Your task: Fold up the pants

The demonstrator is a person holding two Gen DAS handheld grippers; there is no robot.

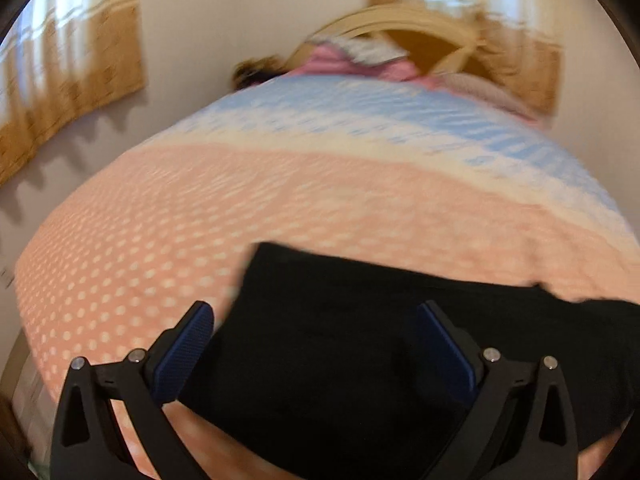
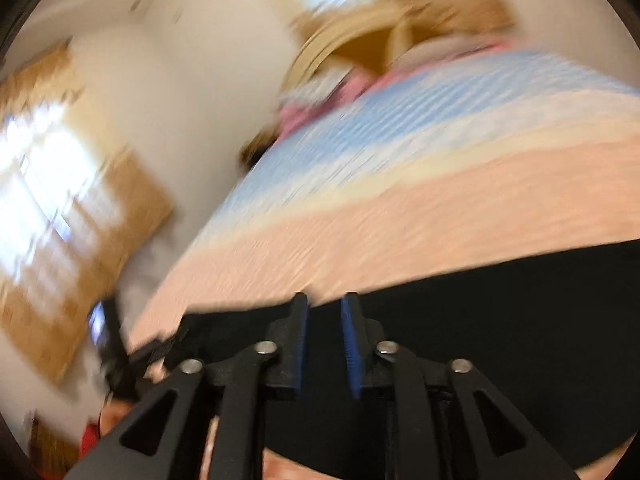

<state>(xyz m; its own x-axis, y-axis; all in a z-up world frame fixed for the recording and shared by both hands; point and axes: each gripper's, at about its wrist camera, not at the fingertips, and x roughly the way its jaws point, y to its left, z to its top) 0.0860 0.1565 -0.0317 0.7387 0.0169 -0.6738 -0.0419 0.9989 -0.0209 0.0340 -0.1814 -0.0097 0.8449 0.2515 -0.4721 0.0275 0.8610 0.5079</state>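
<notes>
A: Where are the pants [image 1: 360, 360]?

B: Flat on the bed [image 1: 160, 240], on the peach dotted part of the cover near the front edge. Dark block with a squared far-left corner. Looks already folded at least once, though black cloth plus blur hides the layers.

A: Left gripper [image 1: 316, 332]?

B: Fingers spread wide, nothing between the pads. It hangs over the pants' left end, one finger beyond the left edge of the pants, the other over the cloth. No contact I can confirm. My read: it has let go so the fold lies on its own weight.

A: Right gripper [image 2: 324, 312]?

B: Fingers parted with a narrow gap, no cloth in it. Tips sit at the far edge of the pants in that view, above it rather than on it as far as I can tell. View is tilted and badly smeared.

A: So neither is holding?

B: Correct, both empty. Pants rest free on the bed.

A: Why the bed?

B: Wide, flat and soft, so the cloth stays where it's dropped. Pillows [image 1: 340, 60] and headboard [image 1: 400, 24] are well beyond the pants, out of the way.

A: Next?

B: Judgement only: either another fold across the length or smoothing. Risk is a shallow pinch on thick black layers taking only the top one.
</notes>
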